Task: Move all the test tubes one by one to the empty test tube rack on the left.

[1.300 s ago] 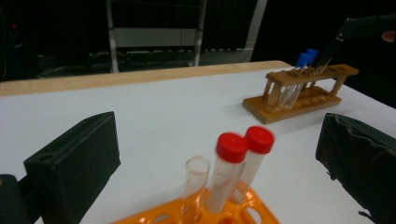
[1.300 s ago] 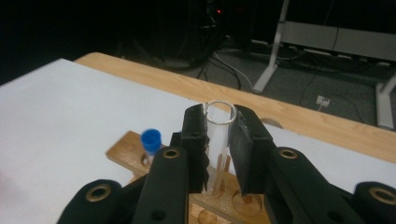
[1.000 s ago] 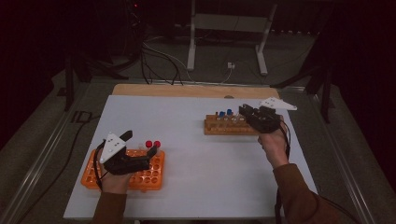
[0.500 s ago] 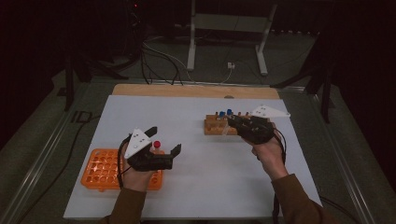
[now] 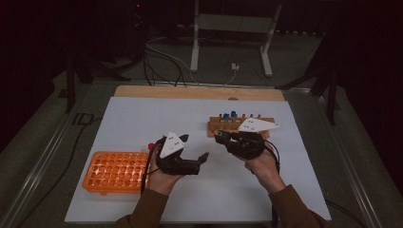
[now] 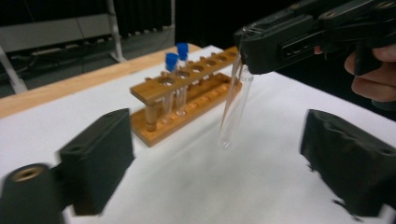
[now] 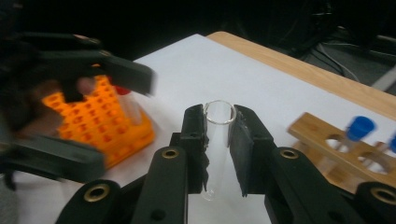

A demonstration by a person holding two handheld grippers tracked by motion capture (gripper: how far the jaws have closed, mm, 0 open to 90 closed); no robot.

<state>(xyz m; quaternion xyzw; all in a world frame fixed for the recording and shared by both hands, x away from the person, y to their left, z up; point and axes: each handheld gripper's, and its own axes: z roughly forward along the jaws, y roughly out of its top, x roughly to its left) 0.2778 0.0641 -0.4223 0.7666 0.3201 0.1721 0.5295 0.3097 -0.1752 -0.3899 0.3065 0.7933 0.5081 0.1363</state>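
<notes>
Between the jaws of our right hand-held gripper [image 7: 217,140] stands the empty glass test tube [image 7: 215,144], pinched near its open rim and hanging upright above the desk [image 5: 142,114]. We judge it lifted out of the wooden rack [image 6: 187,93] just behind, where two blue-capped tubes [image 6: 175,58] remain, and not yet delivered. Our left hand-held gripper [image 6: 224,163] gapes wide and empty, the tube ahead between its jaws; the orange rack [image 5: 116,171] lies beside it.
</notes>
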